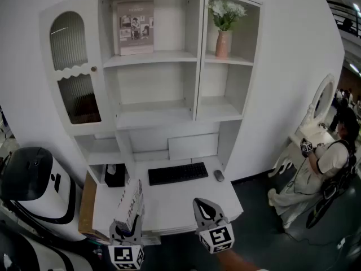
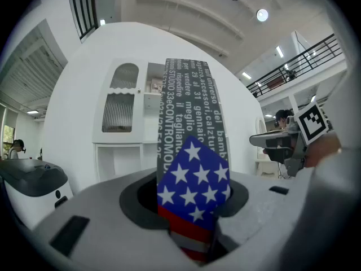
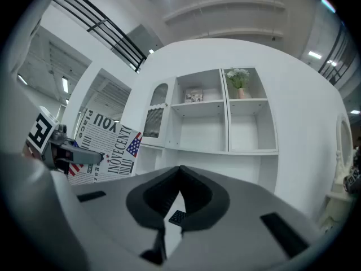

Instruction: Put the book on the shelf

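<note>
1. Left gripper point(image 1: 130, 226): we are clamping one flat, print-covered book point(image 1: 131, 199) upright over the white desk's point(image 1: 169, 199) front left corner.
2. Right gripper point(image 1: 204, 205): we are holding its two grey jaws together, empty.
3. We are facing one smooth white shelf point(image 1: 152, 56).

Head view looks steeply down on desk point(image 1: 175, 203) and shelf unit point(image 1: 152, 57); both gripper views face level, sharing that shelf unit.

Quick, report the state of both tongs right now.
Left tongs: closed on the book.
Right tongs: closed, nothing between them.
</note>
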Action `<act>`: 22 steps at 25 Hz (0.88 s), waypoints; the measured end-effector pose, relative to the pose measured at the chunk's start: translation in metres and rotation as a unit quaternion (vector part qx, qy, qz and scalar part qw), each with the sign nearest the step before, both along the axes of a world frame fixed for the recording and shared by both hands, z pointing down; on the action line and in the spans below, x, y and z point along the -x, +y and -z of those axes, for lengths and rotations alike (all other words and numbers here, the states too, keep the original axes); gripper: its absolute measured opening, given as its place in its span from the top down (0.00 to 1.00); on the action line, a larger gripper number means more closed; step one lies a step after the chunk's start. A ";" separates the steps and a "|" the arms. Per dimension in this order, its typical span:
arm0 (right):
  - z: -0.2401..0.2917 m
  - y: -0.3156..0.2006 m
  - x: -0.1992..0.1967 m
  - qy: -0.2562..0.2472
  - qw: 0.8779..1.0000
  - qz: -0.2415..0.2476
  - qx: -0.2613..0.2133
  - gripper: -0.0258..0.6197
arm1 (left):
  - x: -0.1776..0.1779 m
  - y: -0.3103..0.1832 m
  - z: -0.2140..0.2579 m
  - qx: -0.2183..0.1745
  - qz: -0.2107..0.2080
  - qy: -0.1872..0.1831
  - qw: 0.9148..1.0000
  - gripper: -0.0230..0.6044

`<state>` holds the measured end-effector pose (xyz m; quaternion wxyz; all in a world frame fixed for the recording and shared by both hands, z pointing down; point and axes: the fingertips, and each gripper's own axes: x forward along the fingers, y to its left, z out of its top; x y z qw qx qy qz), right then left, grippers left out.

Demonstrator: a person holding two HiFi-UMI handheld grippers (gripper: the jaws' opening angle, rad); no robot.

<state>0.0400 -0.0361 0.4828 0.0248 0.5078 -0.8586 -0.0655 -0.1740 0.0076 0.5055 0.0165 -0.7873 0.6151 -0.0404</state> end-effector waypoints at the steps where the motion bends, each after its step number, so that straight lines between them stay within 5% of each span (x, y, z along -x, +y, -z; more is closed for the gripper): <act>1: 0.000 0.000 0.000 0.000 1.000 0.000 -0.001 0.96 | -0.001 0.000 0.000 -0.001 -0.001 0.000 1.000 0.71; 22: -0.001 -0.005 -0.001 -0.004 1.000 -0.005 -0.001 0.96 | -0.003 -0.006 0.000 0.001 -0.004 0.001 1.000 0.71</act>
